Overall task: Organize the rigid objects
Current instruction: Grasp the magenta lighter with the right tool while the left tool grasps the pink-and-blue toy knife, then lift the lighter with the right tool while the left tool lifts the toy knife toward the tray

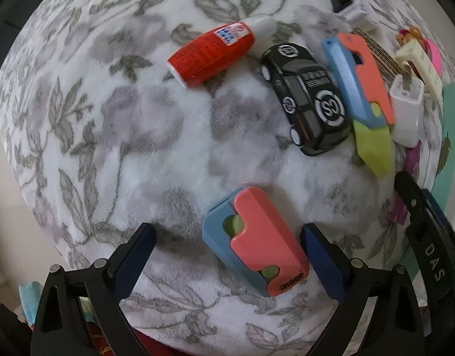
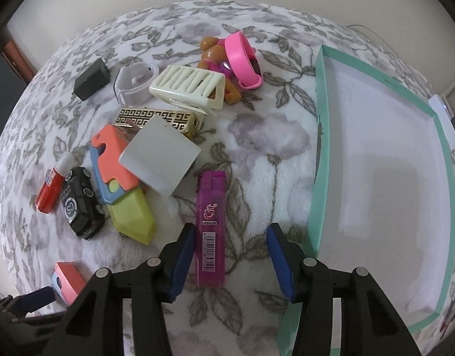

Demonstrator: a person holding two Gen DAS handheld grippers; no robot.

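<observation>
The left tongs [image 1: 227,255] stand released, straddling a small blue-and-coral block [image 1: 254,243] without touching it, on the floral blanket [image 1: 138,136]. The right tongs [image 2: 230,255] gape around the purple lighter [image 2: 211,228], left pad touching, right pad clear, just beside the teal box [image 2: 319,136].

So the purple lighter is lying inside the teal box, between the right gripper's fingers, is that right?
Not quite. The purple lighter lies on the floral blanket beside the teal box, not inside it. It is between the right gripper's fingers, as the right wrist view shows.
</observation>
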